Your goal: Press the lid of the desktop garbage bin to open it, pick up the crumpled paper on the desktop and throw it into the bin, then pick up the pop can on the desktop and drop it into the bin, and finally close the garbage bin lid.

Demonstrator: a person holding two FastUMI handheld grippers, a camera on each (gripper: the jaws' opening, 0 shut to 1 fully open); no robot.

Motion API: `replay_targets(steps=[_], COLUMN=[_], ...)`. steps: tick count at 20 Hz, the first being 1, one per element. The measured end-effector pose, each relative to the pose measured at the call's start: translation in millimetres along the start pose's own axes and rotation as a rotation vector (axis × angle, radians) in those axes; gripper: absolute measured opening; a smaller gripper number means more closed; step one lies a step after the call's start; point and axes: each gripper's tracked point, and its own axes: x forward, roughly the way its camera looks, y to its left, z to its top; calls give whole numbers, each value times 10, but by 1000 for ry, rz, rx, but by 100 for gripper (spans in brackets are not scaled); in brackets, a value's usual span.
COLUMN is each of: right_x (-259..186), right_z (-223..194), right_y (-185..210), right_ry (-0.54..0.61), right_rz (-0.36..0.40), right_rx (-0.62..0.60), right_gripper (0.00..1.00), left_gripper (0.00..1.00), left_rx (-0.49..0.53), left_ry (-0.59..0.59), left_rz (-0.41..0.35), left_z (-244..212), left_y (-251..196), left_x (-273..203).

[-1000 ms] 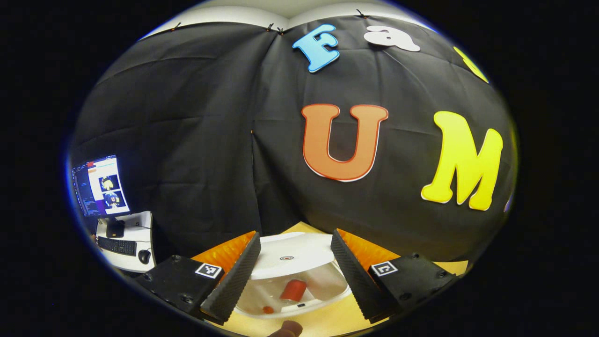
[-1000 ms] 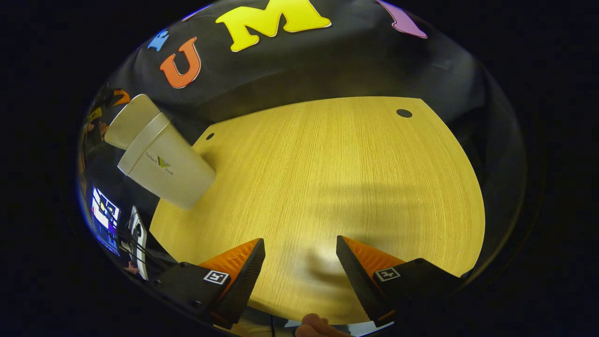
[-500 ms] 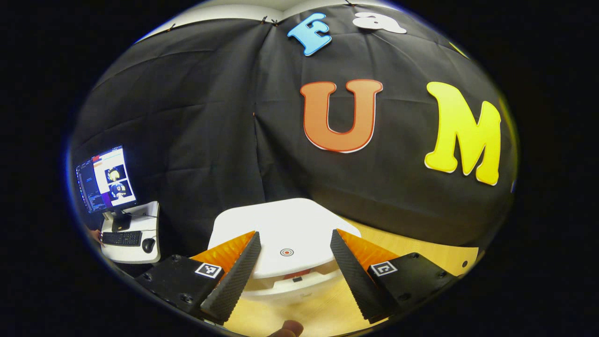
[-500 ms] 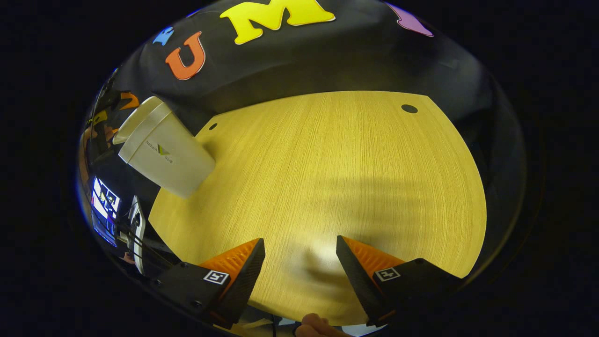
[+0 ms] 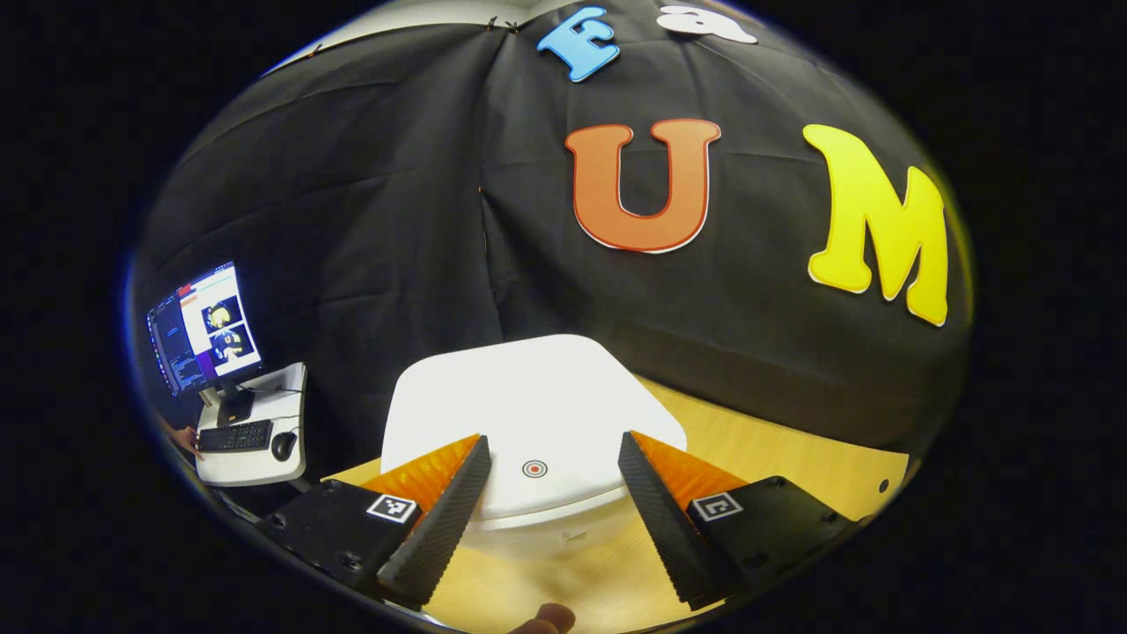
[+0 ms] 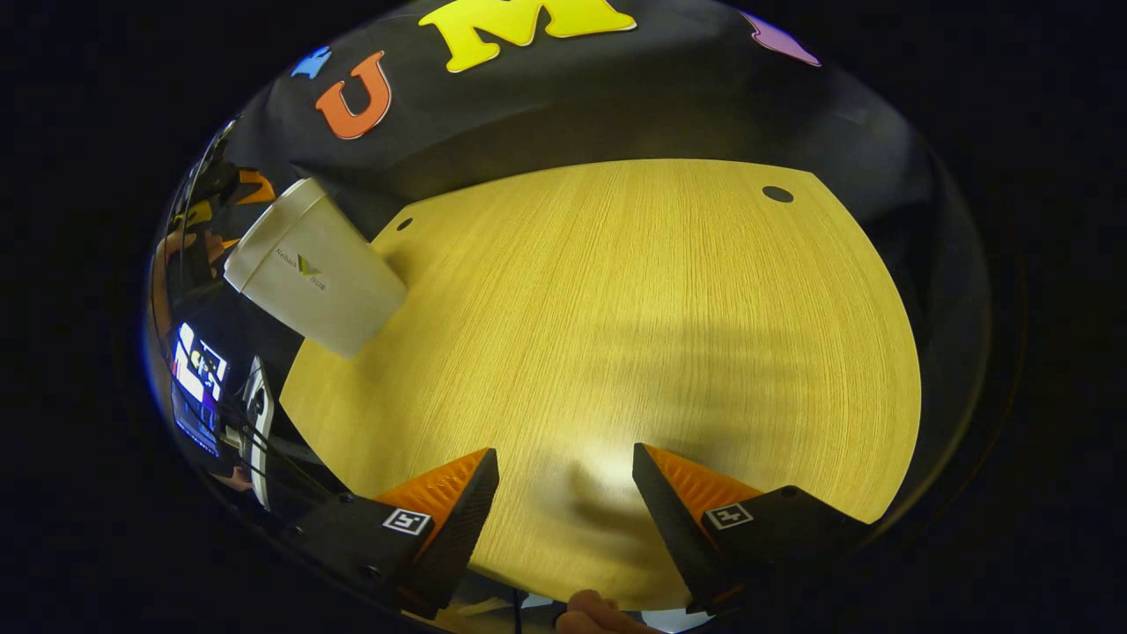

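Note:
In the left gripper view the white garbage bin [image 5: 528, 519] stands on the wooden desk with its lid [image 5: 528, 405] down flat; a small round target mark [image 5: 534, 468] sits near the lid's front edge. My left gripper [image 5: 550, 449] is open, its fingers straddling the front of the lid just above it; contact with the lid is unclear. In the right gripper view the same bin [image 6: 317, 277] stands at the desk's far left corner with its lid down. My right gripper [image 6: 563, 467] hangs open over bare desk [image 6: 634, 335], holding nothing. The bin's contents are hidden.
A side table with a monitor [image 5: 204, 328], keyboard [image 5: 233, 435] and mouse stands beyond the desk's left edge. The black cloth wall rises close behind the bin. Small round holes [image 6: 777, 194] mark the desk's far corners. A fingertip [image 5: 546, 619] shows at the lower edge.
The bin lid has come down from raised to flat, hiding the red can and the inside. My left gripper lowered with it. The right gripper barely moved.

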Motion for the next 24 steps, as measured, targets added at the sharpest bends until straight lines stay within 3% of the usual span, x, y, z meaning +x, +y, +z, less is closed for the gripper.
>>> replay_targets(steps=[3,8,12,16,21,24], right_x=[-46,-46,-64,-140,-395,-764], right_z=[49,-46,2,41,322,788], right_y=[14,95,165,211,283,305], right_ry=[-23,-1,-16,-44,-142,-331], right_rz=[-4,-18,-23,-34,-60,-108], right_rx=[-10,-39,-29,-17,38,51], right_gripper=[96,93,96,96,96,96], left_gripper=[98,99,99,98,98,97], left_rx=[-87,-126,-104,-13,-1,62], left_ry=[-14,-58,-125,-104,-47,-99], left_rz=[-4,-17,-14,-22,-157,-283], left_z=[-42,-48,-46,93,150,309], left_y=[-24,-17,-18,-80,-105,-276], left_x=[28,46,54,2,-275,-678])
